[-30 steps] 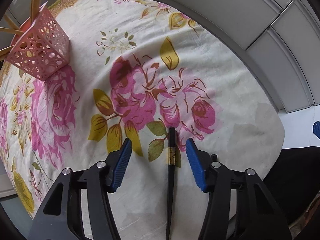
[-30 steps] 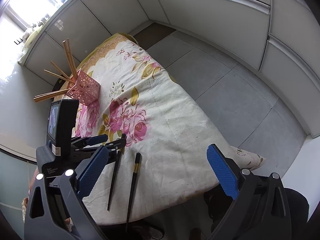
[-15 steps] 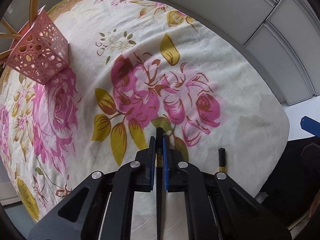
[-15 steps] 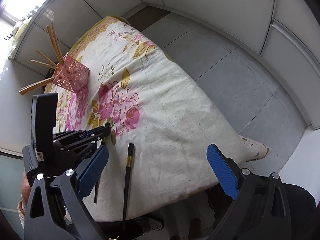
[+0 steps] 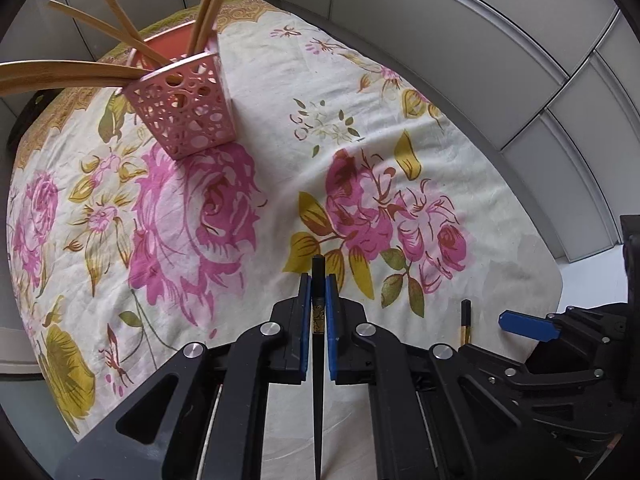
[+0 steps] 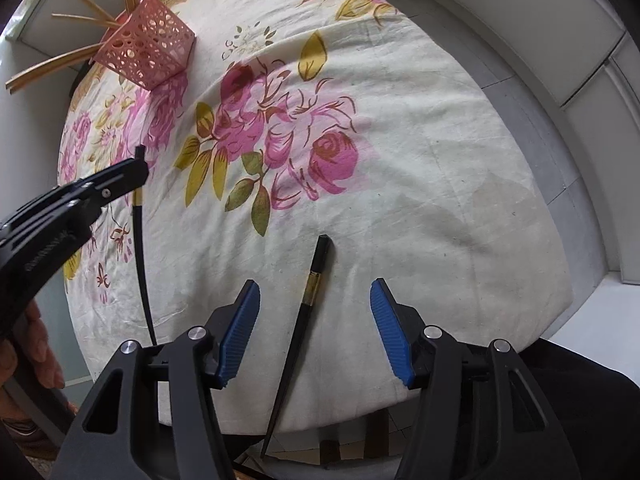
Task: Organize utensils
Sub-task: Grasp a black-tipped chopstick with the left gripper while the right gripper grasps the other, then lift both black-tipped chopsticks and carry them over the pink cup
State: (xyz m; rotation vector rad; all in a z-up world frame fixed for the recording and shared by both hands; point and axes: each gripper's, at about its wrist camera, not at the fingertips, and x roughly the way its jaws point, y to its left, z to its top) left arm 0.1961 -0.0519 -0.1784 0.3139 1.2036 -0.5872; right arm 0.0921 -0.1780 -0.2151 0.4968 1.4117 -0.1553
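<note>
Chopstick work at floral cloth (image 5: 400, 92): your left gripper (image 5: 319, 300) clamped tight on black chopstick (image 5: 318, 380), blue pads pressing its gold band, tip jutting past fingertips. Your right gripper (image 6: 316, 312) half spread, jaws closing, second black chopstick (image 6: 308, 304) lying on cloth between pads, untouched. Pink holder (image 5: 184, 100) with wooden chopsticks (image 5: 120, 32) stands well beyond both sets of fingers.
</note>
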